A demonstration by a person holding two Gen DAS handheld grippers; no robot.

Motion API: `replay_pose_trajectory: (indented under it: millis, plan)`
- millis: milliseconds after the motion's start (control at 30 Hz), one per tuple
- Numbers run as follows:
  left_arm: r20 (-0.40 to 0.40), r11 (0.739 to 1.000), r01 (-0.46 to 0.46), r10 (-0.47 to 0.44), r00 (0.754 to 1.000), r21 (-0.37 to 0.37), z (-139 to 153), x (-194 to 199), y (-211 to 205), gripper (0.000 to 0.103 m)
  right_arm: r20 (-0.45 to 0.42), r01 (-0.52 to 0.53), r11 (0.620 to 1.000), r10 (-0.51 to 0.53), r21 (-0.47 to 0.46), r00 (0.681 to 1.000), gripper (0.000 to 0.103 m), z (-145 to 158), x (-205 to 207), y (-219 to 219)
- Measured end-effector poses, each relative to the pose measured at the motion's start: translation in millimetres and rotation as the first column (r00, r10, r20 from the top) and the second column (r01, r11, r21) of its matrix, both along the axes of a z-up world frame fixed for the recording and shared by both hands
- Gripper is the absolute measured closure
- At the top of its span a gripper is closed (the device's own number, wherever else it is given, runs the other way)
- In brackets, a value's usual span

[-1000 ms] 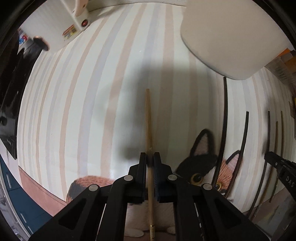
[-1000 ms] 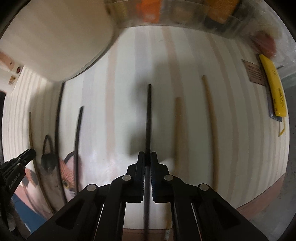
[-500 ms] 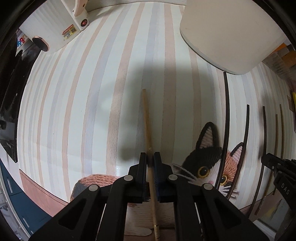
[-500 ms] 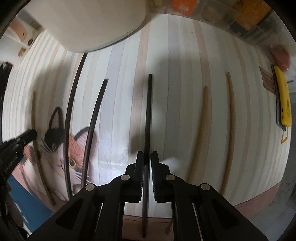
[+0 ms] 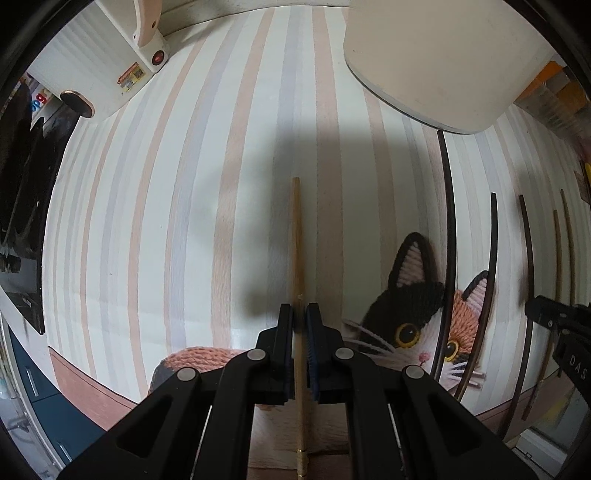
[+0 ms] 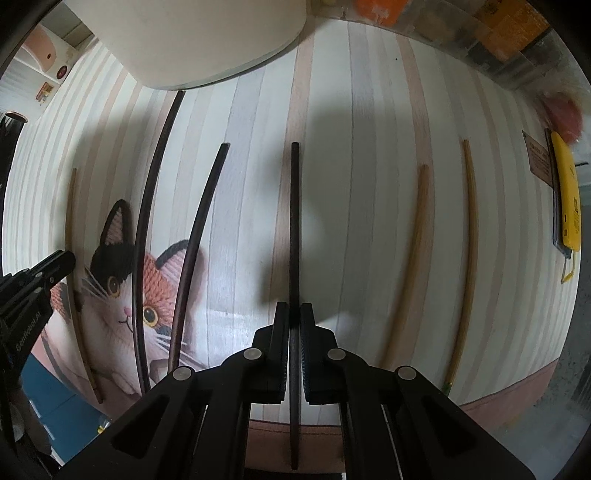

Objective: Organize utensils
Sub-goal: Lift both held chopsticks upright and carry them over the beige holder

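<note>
My left gripper (image 5: 300, 311) is shut on a light wooden chopstick (image 5: 296, 236) that points straight ahead over the striped mat (image 5: 184, 221). My right gripper (image 6: 294, 309) is shut on a dark chopstick (image 6: 294, 206), also pointing ahead. Two more dark chopsticks (image 6: 147, 229) (image 6: 197, 236) lie on the mat across the cat picture (image 6: 122, 280), left of my right gripper. Two light wooden chopsticks (image 6: 412, 258) (image 6: 469, 243) lie to its right. The left gripper (image 6: 33, 280) shows at the right wrist view's left edge.
A cream rounded container (image 5: 436, 59) stands at the far side of the mat. A white appliance (image 5: 96, 62) sits far left. A yellow tool (image 6: 567, 199) lies off the mat's right edge. Clear boxes with orange items (image 6: 498, 29) line the back right.
Both grippers kept their grip on their chopsticks. The right gripper shifted right and back, bringing the cat picture further into view. The left gripper drifted slightly.
</note>
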State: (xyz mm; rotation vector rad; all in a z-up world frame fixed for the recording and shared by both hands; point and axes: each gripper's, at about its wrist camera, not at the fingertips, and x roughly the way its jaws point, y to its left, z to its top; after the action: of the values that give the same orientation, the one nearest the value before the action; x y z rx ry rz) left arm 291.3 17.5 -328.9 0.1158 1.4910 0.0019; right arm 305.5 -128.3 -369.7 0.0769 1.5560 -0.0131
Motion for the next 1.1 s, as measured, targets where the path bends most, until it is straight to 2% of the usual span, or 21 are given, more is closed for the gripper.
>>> replay_pose_trajectory:
  millis: [300,400,500,633,833,1100]
  plan:
    - [0.001,1.000,-0.009,0.009,1.000,-0.004,0.3,6.2,2.8,0.098,0.021,-0.003,1.000,0.004,-0.031,1.000,0.096,5.7,4.0,7.2]
    - [0.001,1.000,-0.028,0.028,1.000,-0.013,5.1,6.5,8.2,0.098,0.053,0.057,0.998,-0.058,0.028,0.997,0.097,7.6,4.1,-3.7]
    - [0.053,0.999,-0.046,0.046,0.998,-0.010,22.2,5.4,12.0,0.098,0.083,0.125,0.989,-0.131,0.073,0.988,0.097,13.1,-0.5,-20.3]
    - [0.137,0.998,-0.060,0.060,0.989,-0.001,50.1,5.4,13.8,0.098,0.172,0.142,0.986,-0.156,0.092,0.973,0.097,40.3,-5.0,-30.4]
    - [0.265,0.995,-0.096,0.095,0.960,-0.008,95.9,-0.2,20.4,0.099,0.311,0.143,0.985,-0.166,0.097,0.936,0.097,86.7,-12.0,-33.1]
    - [0.346,0.991,-0.101,0.127,0.930,-0.092,141.4,-2.3,23.5,0.099,0.438,0.138,0.984,-0.173,0.111,0.882,0.098,139.5,-12.5,-44.9]
